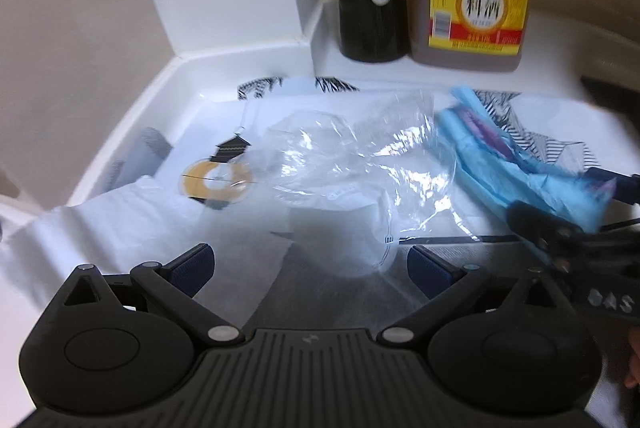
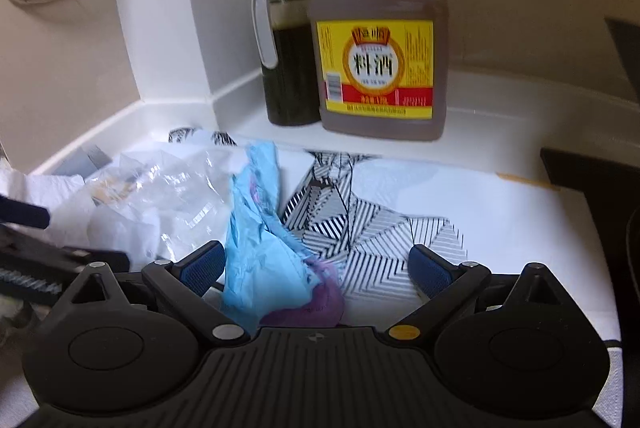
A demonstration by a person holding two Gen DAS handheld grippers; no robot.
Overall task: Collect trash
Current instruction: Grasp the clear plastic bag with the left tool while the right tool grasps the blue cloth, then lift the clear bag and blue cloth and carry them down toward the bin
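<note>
Wrapper (image 2: 256,252) seemingly between right fingers (image 2: 200,270)

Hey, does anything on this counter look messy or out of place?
Yes. Crumpled clear plastic wrap and a scrunched blue bag lie loose on the patterned mat with white tissue. The two bottles behind stand upright; no spill shows.

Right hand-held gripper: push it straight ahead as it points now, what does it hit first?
Likely the crumpled light-blue plastic bag, already lying between the open right hand-held gripper fingers, left of centre. Depth is unclear.
</note>
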